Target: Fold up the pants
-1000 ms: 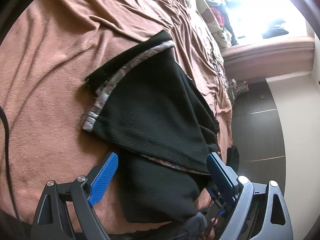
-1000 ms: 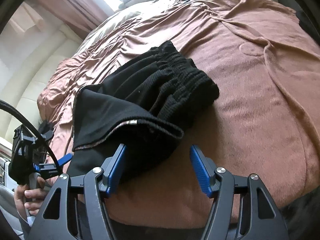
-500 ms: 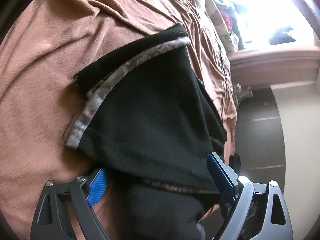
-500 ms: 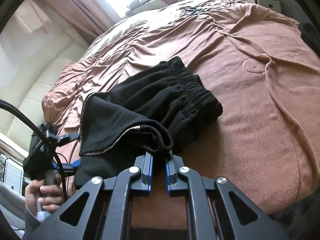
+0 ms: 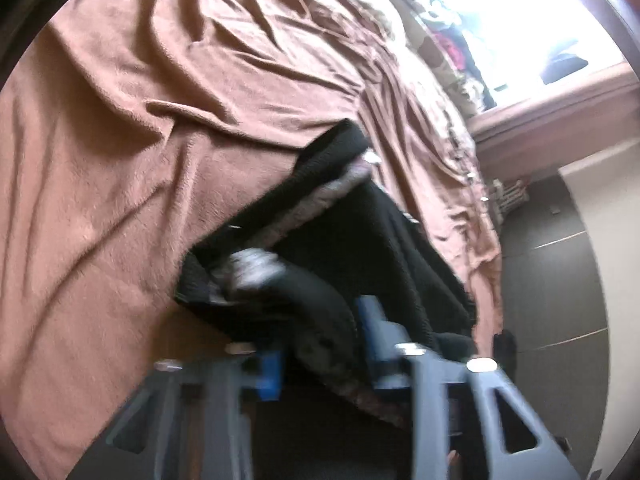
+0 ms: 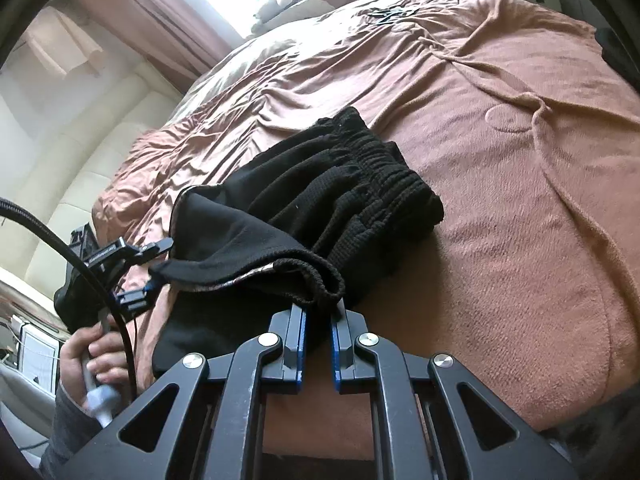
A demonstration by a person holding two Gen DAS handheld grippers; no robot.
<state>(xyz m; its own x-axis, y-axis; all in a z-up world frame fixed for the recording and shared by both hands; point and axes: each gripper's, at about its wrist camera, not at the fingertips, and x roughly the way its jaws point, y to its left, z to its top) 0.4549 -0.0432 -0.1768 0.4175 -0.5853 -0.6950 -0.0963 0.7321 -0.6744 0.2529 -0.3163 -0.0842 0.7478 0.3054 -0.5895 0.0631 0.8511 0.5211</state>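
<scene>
Black folded pants [image 5: 360, 248] with a grey patterned inner hem lie on a brown blanket [image 5: 160, 160]. In the blurred left wrist view my left gripper [image 5: 322, 350] has its jaws closing, and a bunched fold of the pants fills the gap between the blue pads. In the right wrist view the pants [image 6: 340, 184] show their gathered waistband toward the far side. My right gripper [image 6: 318, 320] is shut on the near folded edge. At the left of that view the left gripper [image 6: 152, 272] sits at the pants' other corner.
The brown blanket [image 6: 500, 200] covers a wide bed with wrinkles all over. A person's hand [image 6: 88, 356] holds the left gripper's handle, and a black cable [image 6: 60, 240] loops by it. A cream padded headboard [image 6: 100, 140] stands left. Dark floor [image 5: 552, 300] lies past the bed's edge.
The left gripper slid forward over the pants and its jaws came in from wide apart onto the cloth. The right gripper's jaws closed on the near edge half a second ago and stayed.
</scene>
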